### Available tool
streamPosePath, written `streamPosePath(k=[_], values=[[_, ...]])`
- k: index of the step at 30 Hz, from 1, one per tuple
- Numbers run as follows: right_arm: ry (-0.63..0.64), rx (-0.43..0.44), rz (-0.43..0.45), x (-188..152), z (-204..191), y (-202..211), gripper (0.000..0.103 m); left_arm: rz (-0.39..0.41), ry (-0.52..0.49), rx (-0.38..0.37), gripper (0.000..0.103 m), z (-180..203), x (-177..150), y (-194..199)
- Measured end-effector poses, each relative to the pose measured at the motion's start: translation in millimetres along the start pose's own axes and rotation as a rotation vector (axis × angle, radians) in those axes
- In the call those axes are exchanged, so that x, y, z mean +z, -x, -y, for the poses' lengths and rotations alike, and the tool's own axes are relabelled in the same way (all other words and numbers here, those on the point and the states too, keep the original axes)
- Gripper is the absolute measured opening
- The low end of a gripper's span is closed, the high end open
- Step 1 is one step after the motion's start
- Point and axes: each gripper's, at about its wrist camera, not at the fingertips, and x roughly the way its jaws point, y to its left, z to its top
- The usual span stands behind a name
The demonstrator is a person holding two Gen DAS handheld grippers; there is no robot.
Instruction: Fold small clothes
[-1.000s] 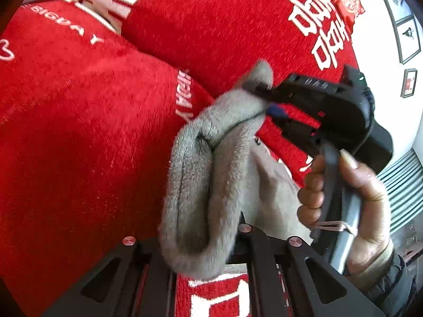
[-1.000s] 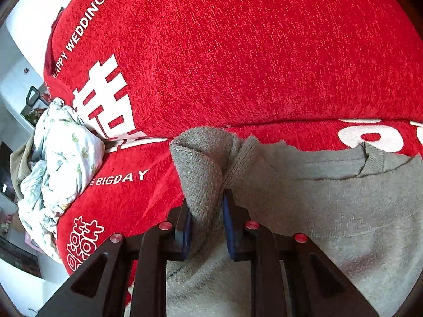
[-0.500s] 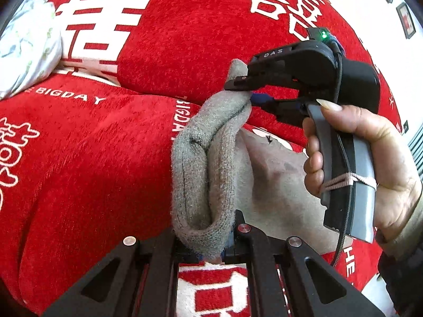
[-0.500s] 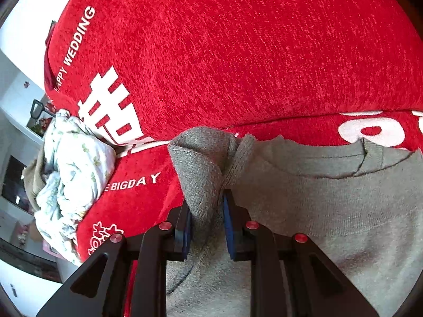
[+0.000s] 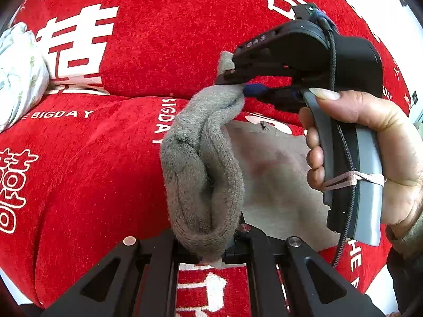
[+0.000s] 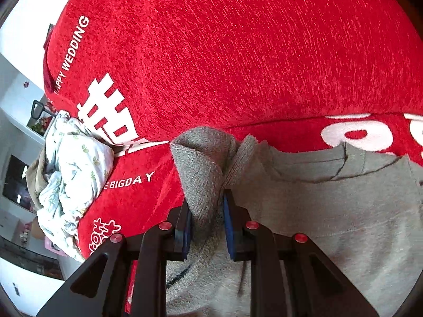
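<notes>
Here the grey knit garment (image 6: 330, 211) lies on a red sofa cover (image 6: 251, 52) printed with white characters and the words "BIGDAY" and "HAPPY WEDDING", its neckline turned toward the seam where the seat meets the backrest. Both grippers are clamped on one bunched edge of it. The left gripper (image 5: 211, 248) is closed tight on a thick folded roll of the knit, which rises out of its jaws at the bottom of the left wrist view. The right gripper (image 5: 238, 87), held in the person's right hand (image 5: 370, 158), pinches the far end of that same roll between its blue pads, above the seat. In the right wrist view the right gripper's jaws press on a gathered fold at the garment's shoulder. A crumpled white floral cloth (image 6: 74, 174) rests at the left end of the sofa, well apart from the garment.
</notes>
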Motion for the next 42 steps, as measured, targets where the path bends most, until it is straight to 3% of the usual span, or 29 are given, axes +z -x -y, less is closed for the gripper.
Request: streamPosePath(k=[20,42], values=[[0.018,0.009,-0.009,12,36,40,0.023,-0.046,-0.158,-0.007,0.009,74,-7,-9],[-0.045,0.061,0.006,13,86,62,0.023,-0.085,-0.226,0.008,0.009,116,-9,-32]])
